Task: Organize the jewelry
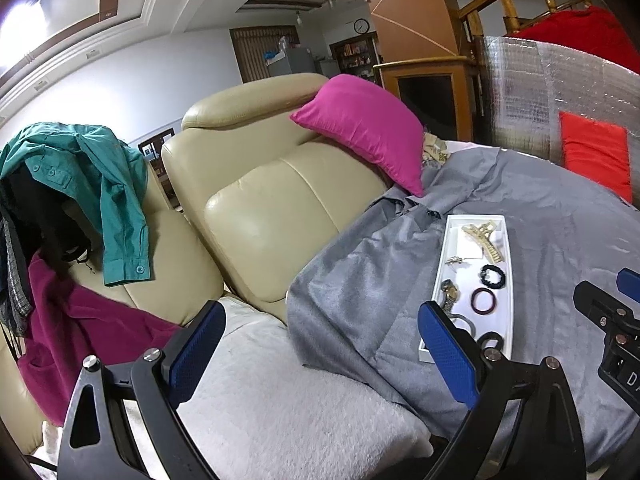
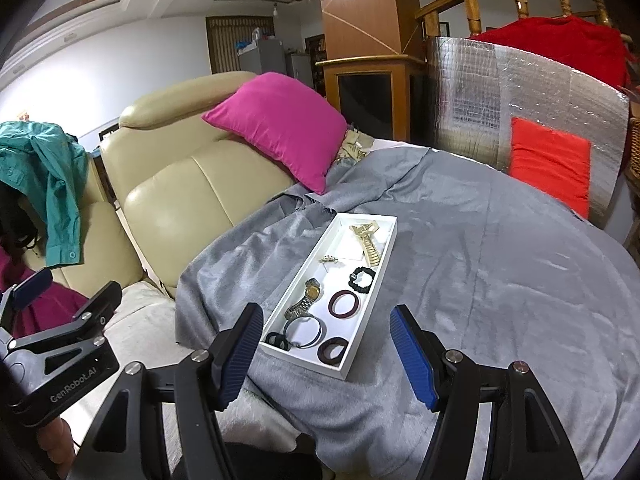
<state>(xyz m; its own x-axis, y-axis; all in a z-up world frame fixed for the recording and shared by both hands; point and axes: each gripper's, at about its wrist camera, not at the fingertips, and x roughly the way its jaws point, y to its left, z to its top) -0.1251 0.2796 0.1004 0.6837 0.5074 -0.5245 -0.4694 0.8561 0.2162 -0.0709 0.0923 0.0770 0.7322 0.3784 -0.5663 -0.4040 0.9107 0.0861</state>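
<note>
A long white tray (image 2: 382,276) lies on a grey blanket (image 2: 480,280). In it are a gold hair claw (image 2: 366,240), a small brooch (image 2: 329,259), a black scrunchie (image 2: 362,277), a gold watch (image 2: 308,298), a dark red bangle (image 2: 344,303), a thin metal ring (image 2: 304,331), a small black ring (image 2: 277,340) and a dark ring (image 2: 333,349). My right gripper (image 2: 326,358) is open and empty, just in front of the tray's near end. My left gripper (image 1: 320,348) is open and empty, left of the tray (image 1: 438,280), over a white throw.
A cream leather sofa (image 2: 180,192) stands behind, with a magenta cushion (image 2: 280,124), a teal shirt (image 1: 112,184) and magenta cloth (image 1: 72,328) on it. A silver foil panel (image 2: 520,92) with an orange-red cushion (image 2: 548,164) stands at the back right.
</note>
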